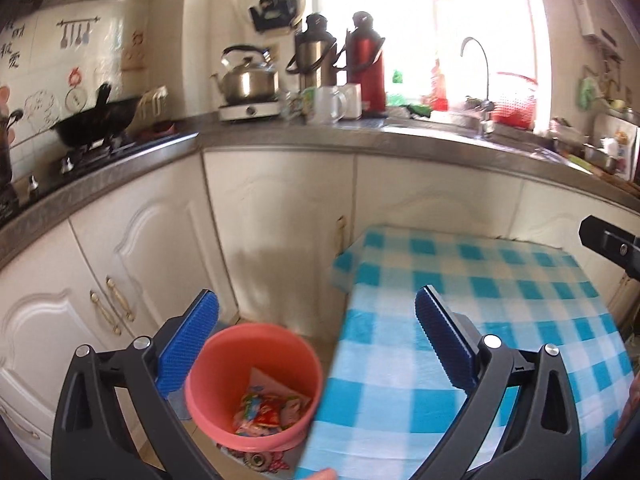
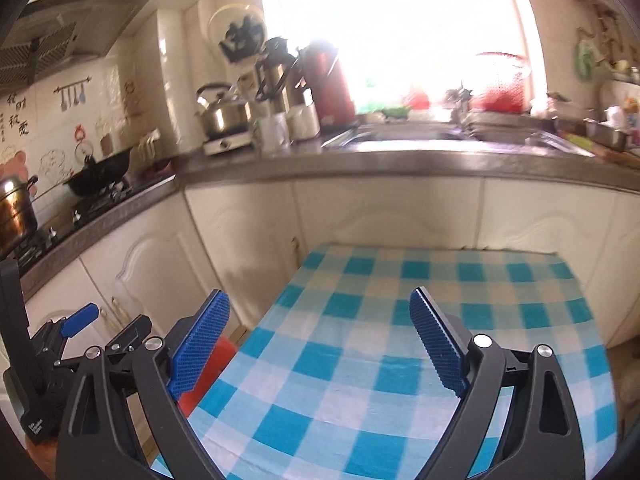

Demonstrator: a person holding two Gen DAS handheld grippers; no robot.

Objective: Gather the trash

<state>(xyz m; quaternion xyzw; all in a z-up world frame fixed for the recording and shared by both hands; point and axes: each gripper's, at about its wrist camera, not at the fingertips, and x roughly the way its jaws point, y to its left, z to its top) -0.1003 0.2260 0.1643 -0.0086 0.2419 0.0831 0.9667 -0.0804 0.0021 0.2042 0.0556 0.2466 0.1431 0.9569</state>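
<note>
The pink bin [image 1: 256,380], on the floor at the worktop's [image 1: 460,320] nine o'clock, holds snack wrappers [image 1: 268,412]. The checked cloth shows bare, so collecting looks done. Left gripper [image 1: 316,344] and right gripper [image 2: 320,340] fingers spread wide, empty.

Daylight pours in through the window [image 1: 420,32] behind the counter [image 1: 360,136], totally blown out to white in both views. Stuff along the counter's back edge is smeared with motion blur and haze. Heavy fisheye bending, dark vignette in the corners, soft shadow on the cabinet doors [image 1: 276,240]
</note>
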